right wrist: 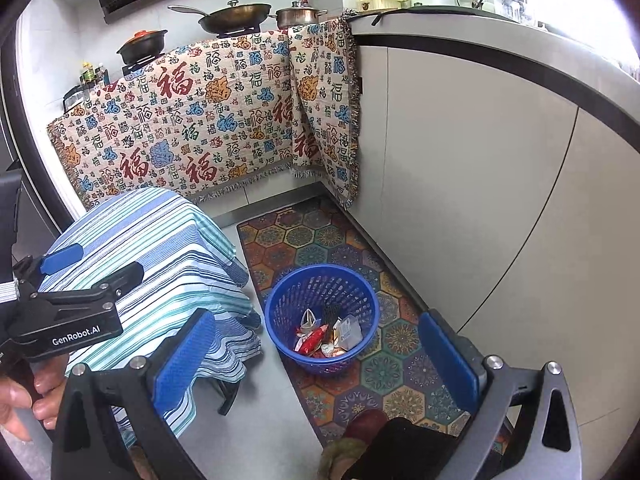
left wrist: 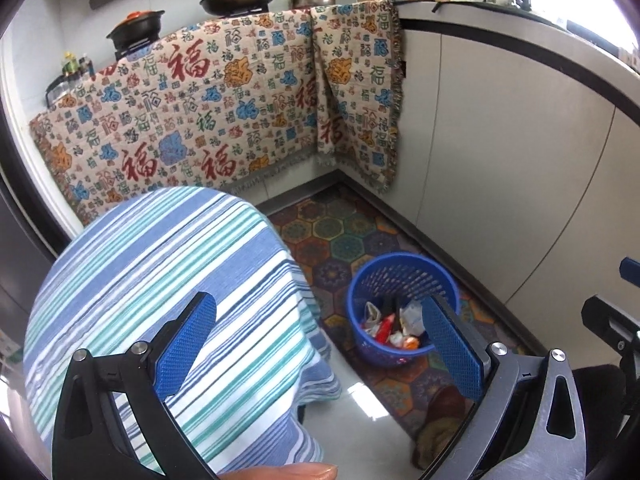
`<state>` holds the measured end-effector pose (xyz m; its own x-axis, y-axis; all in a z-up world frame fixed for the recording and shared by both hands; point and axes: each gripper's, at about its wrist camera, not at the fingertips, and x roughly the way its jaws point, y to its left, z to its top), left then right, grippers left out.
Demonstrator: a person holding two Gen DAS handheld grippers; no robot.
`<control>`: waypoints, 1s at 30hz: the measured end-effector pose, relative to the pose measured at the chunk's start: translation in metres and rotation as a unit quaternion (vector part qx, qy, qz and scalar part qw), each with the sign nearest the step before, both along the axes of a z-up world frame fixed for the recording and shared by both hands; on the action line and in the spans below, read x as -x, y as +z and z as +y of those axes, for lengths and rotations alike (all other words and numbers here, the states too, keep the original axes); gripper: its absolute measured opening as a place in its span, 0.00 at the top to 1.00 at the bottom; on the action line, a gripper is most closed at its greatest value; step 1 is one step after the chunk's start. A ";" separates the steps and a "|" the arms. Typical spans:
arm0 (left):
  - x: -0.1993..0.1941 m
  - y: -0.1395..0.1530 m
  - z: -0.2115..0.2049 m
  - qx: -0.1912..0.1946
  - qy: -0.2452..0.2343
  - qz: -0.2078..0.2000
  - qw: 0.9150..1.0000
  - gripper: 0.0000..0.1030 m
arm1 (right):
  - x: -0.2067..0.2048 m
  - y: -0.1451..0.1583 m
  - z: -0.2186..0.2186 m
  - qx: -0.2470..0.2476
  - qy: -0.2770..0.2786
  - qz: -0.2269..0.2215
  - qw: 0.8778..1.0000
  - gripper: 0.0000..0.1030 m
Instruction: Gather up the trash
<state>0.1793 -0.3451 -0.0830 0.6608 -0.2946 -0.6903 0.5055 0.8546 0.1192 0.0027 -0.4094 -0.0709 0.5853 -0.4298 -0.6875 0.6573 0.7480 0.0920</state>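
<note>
A blue mesh trash basket [left wrist: 404, 280] [right wrist: 288, 296] stands on the patterned floor mat and holds several wrappers and crumpled papers [left wrist: 394, 326] [right wrist: 328, 332]. My left gripper [left wrist: 316, 332] is open and empty, held high above the striped table and the basket. My right gripper [right wrist: 316, 356] is open and empty, held above the basket and mat. The left gripper also shows in the right wrist view [right wrist: 100, 268], over the table's left side. No trash shows on the striped tablecloth.
A small table under a blue-green striped cloth [left wrist: 160, 280] [right wrist: 160, 256] stands left of the basket. A patterned mat [right wrist: 320, 236] runs along white cabinets [right wrist: 480, 160]. A patterned blanket [right wrist: 192, 120] hangs over the stove counter with pans [right wrist: 236, 16].
</note>
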 end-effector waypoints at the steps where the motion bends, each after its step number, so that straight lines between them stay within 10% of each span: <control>1: 0.000 0.001 0.001 0.002 0.000 0.003 1.000 0.00 | 0.000 0.000 -0.001 0.000 0.001 0.000 1.000 0.00; 30: 0.003 0.009 0.002 0.010 -0.008 0.016 1.000 0.00 | 0.009 0.000 -0.005 -0.003 0.000 0.007 1.000 0.00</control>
